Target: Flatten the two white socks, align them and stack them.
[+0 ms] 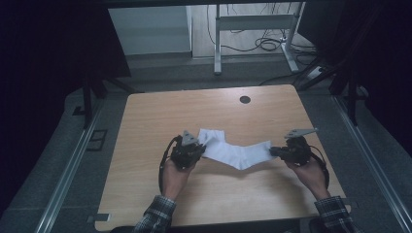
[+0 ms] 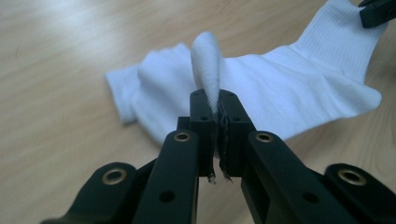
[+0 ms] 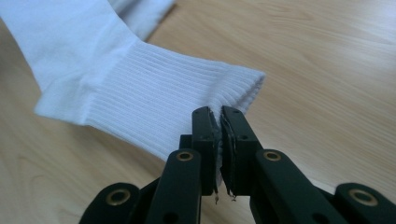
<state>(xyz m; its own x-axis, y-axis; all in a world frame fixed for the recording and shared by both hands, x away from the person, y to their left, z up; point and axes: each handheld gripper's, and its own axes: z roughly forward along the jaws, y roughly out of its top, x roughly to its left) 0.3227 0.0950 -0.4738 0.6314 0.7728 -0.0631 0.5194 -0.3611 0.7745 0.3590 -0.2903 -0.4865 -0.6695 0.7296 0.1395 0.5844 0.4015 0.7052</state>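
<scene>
A white sock point(image 1: 233, 150) lies stretched across the middle of the wooden table point(image 1: 145, 116), bent in a shallow V. My left gripper point(image 1: 201, 148) is shut on the sock's toe end; in the left gripper view a fold of white fabric point(image 2: 208, 65) stands up out of the closed jaws of that gripper point(image 2: 215, 105). My right gripper point(image 1: 273, 151) is shut on the ribbed cuff point(image 3: 168, 102); the cuff's edge is pinched between the jaws of the right gripper point(image 3: 217, 116). The right gripper's tip point(image 2: 377, 11) also shows on the cuff in the left gripper view.
A round cable hole point(image 1: 245, 99) sits near the table's far edge. Beyond the table stand a white desk frame point(image 1: 252, 24) and loose cables point(image 1: 272, 43) on the floor. Dark curtains flank both sides.
</scene>
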